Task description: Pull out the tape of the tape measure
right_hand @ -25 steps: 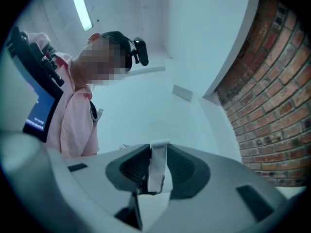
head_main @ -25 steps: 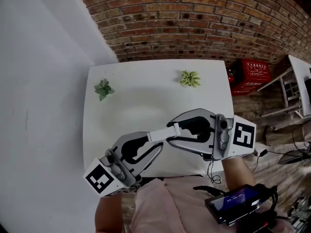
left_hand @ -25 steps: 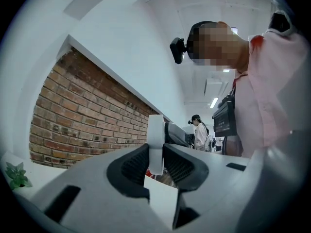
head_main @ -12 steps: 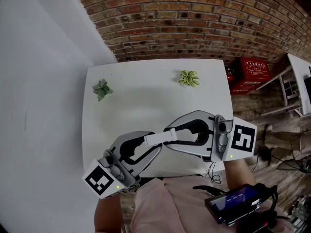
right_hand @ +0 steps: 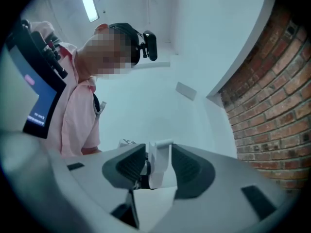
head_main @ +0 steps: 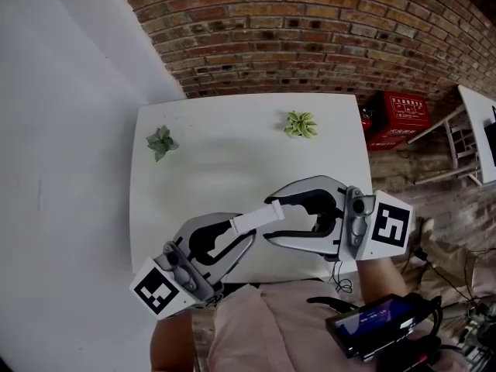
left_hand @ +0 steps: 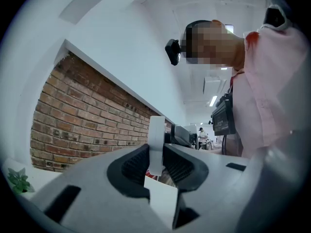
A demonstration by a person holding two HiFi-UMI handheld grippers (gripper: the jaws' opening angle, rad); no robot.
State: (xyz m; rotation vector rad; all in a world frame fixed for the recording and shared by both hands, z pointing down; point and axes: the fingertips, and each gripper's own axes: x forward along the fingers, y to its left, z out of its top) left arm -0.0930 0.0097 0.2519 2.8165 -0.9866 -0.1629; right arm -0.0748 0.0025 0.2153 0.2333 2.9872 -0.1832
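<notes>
**Head view, read from 6 o'clock outward.** Your pink shirt (head_main: 256,328) fills the near edge.

- **Left tool:** At 7 o'clock, your left tool (head_main: 240,229) points toward 2 o'clock. Its jaws have just been closing, and its pads press on one end of the white tape (head_main: 256,217).
- **Right tool:** At 4 o'clock, your right tool (head_main: 270,218) points toward 9 o'clock. Its jaws have just been opening. They stand slightly apart round the tape's other end, one pad against it and a narrow gap at the other.
- **Tape:** It runs as a short, straight span between the two tools, above the near part of the white table (head_main: 232,157). No separate case can be made out.
- **Background:** A small plant (head_main: 161,142) sits at 10 o'clock and another plant (head_main: 301,125) at 1 o'clock, well apart on the table. The brick wall (head_main: 310,37) is behind them.

**Judged progress:** a first short length is out. The tools lie close together, so most of the pull is left, and your right tool needs a firm hold first.
</notes>
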